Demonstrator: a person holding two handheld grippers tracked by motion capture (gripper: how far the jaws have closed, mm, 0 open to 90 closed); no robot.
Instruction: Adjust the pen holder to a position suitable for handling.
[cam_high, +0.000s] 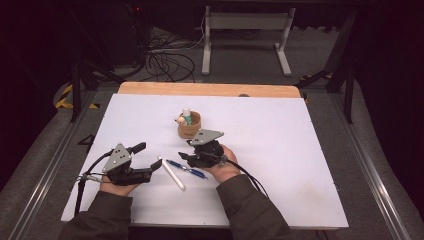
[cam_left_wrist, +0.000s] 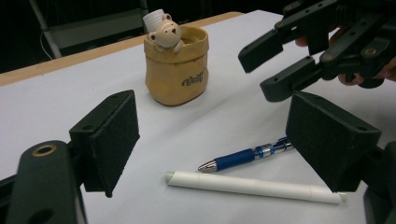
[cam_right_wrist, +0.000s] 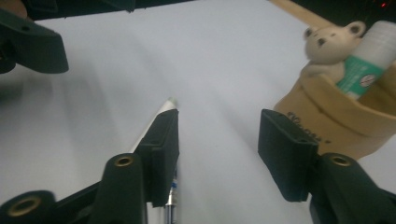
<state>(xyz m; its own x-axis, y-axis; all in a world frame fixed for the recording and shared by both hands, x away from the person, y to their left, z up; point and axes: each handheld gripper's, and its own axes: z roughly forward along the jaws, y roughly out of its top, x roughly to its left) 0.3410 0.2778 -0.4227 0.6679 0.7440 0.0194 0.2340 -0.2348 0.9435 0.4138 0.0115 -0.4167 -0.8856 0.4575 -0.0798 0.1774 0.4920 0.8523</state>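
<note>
A tan pouch-shaped holder (cam_high: 190, 127) (cam_left_wrist: 177, 70) (cam_right_wrist: 336, 121) stands mid-table with a small bear figure (cam_right_wrist: 329, 44) on its rim and a glue stick (cam_right_wrist: 369, 60) inside. In front of it a blue pen (cam_high: 186, 169) (cam_left_wrist: 243, 157) (cam_right_wrist: 172, 200) and a white pen (cam_high: 172, 173) (cam_left_wrist: 252, 186) (cam_right_wrist: 166, 106) lie side by side. My left gripper (cam_high: 147, 159) (cam_left_wrist: 219, 140) rests open just left of the pens, pointing at them. My right gripper (cam_high: 186, 150) (cam_left_wrist: 259, 70) (cam_right_wrist: 217, 144) hovers open over the blue pen's far end, beside the holder, with nothing between its pads.
The white tabletop (cam_high: 280, 140) has bare room to the right and at the back. A wooden strip (cam_high: 210, 89) runs along its far edge. Beyond, on the floor, stand a white frame (cam_high: 245, 30) and loose cables (cam_high: 165, 60).
</note>
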